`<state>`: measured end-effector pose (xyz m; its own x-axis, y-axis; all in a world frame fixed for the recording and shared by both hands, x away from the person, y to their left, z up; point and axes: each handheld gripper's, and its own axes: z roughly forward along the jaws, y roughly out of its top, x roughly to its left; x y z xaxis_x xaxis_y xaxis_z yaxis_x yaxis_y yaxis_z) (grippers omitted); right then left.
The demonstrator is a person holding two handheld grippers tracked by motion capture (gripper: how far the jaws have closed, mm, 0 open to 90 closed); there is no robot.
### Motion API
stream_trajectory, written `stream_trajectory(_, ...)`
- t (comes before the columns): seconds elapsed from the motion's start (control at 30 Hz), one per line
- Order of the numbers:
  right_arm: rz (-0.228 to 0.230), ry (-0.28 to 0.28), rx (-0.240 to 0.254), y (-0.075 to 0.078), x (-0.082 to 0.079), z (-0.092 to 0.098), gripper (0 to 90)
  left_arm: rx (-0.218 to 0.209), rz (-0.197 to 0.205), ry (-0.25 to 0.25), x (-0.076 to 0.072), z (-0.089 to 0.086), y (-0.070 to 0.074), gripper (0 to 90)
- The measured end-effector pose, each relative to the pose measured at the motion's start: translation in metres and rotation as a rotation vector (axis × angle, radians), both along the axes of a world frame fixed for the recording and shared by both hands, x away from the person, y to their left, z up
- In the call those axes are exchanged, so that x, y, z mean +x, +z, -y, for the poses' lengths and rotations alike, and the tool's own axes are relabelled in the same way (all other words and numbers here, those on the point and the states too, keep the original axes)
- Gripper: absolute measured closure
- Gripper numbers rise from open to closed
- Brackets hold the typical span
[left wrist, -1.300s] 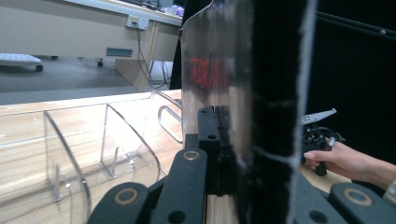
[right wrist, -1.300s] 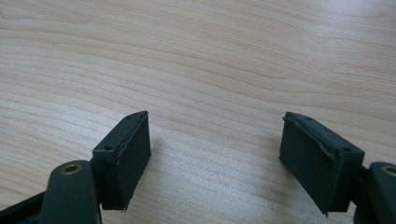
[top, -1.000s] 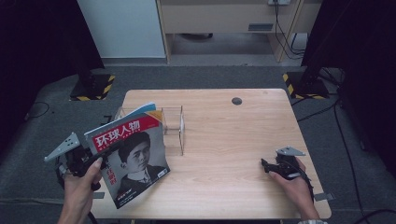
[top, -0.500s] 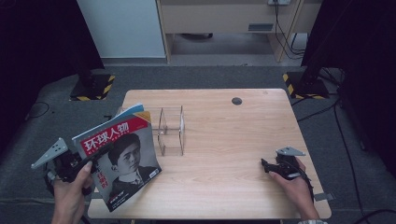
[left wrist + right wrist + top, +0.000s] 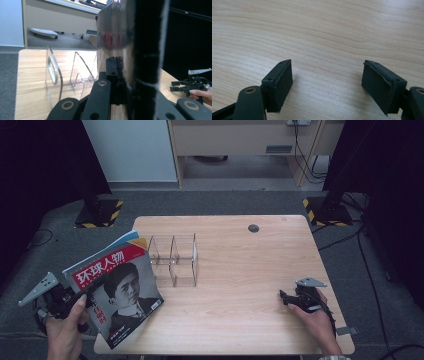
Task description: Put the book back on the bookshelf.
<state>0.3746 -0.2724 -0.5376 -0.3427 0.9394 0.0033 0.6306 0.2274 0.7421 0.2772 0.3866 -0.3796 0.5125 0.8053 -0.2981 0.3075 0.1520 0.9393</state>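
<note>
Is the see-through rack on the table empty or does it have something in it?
Empty. The clear rack shows bare slots between its dividers; the magazine is outside it, clamped in the left gripper beside the rack.

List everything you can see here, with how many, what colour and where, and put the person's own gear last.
magazine: one, red masthead with a black-and-white portrait cover, held above the table's near left corner, left of the rack
file rack: one, clear acrylic with upright dividers, standing left of the table's centre
table: one, light wood, centre of the high view
cable hole: one, dark, round, near the table's far edge
stand bases: two, black with yellow-black stripes, on the grey floor at the table's far corners
left gripper: one, black, shut on the magazine
right gripper: one, black, jaws open and holding nothing, over the table's near right
</note>
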Motion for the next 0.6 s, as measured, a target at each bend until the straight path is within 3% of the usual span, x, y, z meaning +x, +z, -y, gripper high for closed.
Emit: stream_trajectory(0.6, 0.0, 0.0, 0.001, 0.0, 0.0, 0.0, 24.9, 0.02, 0.002, 0.086, -0.008, -0.018, 0.005, 86.4)
